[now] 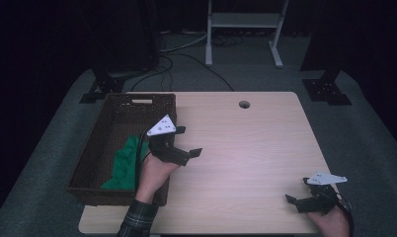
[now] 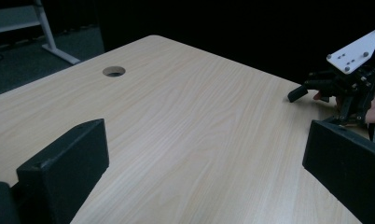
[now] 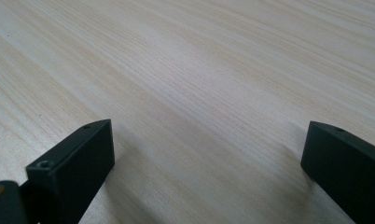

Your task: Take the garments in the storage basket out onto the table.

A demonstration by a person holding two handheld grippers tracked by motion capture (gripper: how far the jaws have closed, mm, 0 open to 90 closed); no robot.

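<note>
A dark wicker basket [image 1: 88,163] stands on the left part of the wooden table [image 1: 246,148], with a green cloth [image 1: 125,160] lying inside it. My left gripper [image 1: 188,140] is held just right of the basket, above the tabletop, open and empty. In the left gripper view its jaws [image 2: 204,158] stand wide apart over bare wood. My right gripper [image 1: 297,190] rests near the table's front right corner, open, holding nothing. The right gripper view has its jaws [image 3: 206,154] spread over plain table. The left gripper view also catches the right gripper [image 2: 311,91] farther off.
A round cable hole [image 1: 244,104] sits near the table's far edge. Beyond the table a white metal stand [image 1: 246,24], black stand bases [image 1: 325,89] and cables [image 1: 172,64] lie on grey carpet. The table edges are close to my right gripper.
</note>
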